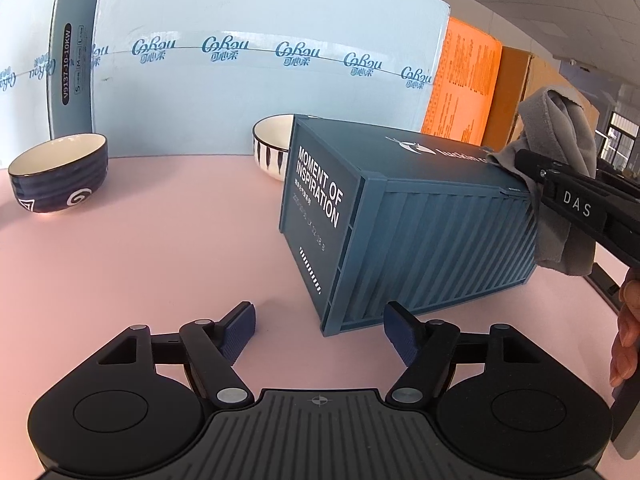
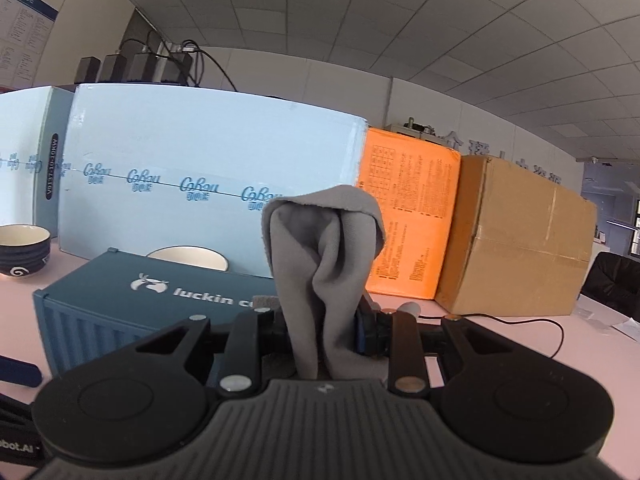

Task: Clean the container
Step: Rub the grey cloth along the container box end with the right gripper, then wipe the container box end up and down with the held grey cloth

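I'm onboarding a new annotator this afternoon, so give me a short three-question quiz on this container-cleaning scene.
1. True or false: the left tool is clamped on the blue ribbed plastic container.
2. What does the right tool hold? A) grey folded cloth B) sponge C) bowl
3. How many ceramic bowls stand on the pink table?

Key:
1. False: its jaws stand open and empty, just short of the container's corner.
2. A: the grey folded cloth, at the container's far end.
3. Two: a dark blue bowl with a white spiral, and a white bowl with dark stripes behind the container.
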`<state>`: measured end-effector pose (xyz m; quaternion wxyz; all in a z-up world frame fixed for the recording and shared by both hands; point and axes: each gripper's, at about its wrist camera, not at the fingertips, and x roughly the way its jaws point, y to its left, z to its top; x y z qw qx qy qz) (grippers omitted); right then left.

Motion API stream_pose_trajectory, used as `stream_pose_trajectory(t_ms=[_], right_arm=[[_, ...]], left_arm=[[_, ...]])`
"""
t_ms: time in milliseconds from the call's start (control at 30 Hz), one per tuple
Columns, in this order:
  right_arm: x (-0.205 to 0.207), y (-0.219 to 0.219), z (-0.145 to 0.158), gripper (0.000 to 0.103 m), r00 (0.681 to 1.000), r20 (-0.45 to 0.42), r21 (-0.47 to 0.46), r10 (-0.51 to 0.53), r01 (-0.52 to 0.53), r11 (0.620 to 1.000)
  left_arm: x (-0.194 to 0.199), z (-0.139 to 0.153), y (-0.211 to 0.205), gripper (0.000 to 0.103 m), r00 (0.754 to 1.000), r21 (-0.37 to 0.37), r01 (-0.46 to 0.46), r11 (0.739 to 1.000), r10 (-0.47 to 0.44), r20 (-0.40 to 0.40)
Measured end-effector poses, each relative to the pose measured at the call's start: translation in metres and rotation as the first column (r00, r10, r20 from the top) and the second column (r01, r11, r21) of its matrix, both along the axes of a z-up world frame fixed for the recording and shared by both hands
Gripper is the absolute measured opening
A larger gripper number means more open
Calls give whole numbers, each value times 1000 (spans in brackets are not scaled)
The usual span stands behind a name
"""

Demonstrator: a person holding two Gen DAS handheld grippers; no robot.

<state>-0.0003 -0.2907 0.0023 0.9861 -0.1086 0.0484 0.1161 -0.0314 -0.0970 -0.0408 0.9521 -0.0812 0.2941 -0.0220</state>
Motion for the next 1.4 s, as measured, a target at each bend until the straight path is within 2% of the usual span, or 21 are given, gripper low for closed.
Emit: stream_pose_trajectory(t_ms=[233, 367, 533, 633, 867, 967, 1167, 1267, 1400], right_arm=[[-20, 32, 0, 30, 989, 3, -20, 151, -151, 988], [-27, 44, 2, 30, 967, -2, -2, 255, -255, 967], [-32, 53, 2, 30, 955, 3, -14, 296, -296, 955], [-30, 50, 2, 29, 957, 11, -8, 289, -289, 957], [-15, 23, -3, 29, 983, 43, 46, 178, -180, 983], [-9, 7, -5, 30, 992, 47, 107, 115, -120, 987], [-3, -14, -6, 30, 999, 35, 234, 20, -27, 972], [-5, -12, -6, 31, 999, 40, 227, 12, -21, 974], [-7, -6, -6, 32, 997, 51, 195, 51, -60, 979]], left_arm=[[-1, 0, 2, 73, 1000, -29, 0, 1000, 0, 6], [-1, 0, 5, 73, 1000, -45, 1, 999, -1, 8], [-2, 0, 3, 73, 1000, -48, 0, 999, 0, 9], [-2, 1, 3, 73, 1000, -51, 0, 999, 0, 10], [-3, 0, 4, 73, 1000, -53, 0, 999, 0, 10], [-3, 0, 4, 73, 1000, -52, 1, 999, 0, 10], [0, 0, 6, 73, 1000, -48, 1, 999, 0, 9], [0, 0, 5, 73, 1000, -43, 1, 999, 0, 8], [0, 0, 5, 73, 1000, -39, 0, 999, 0, 7]])
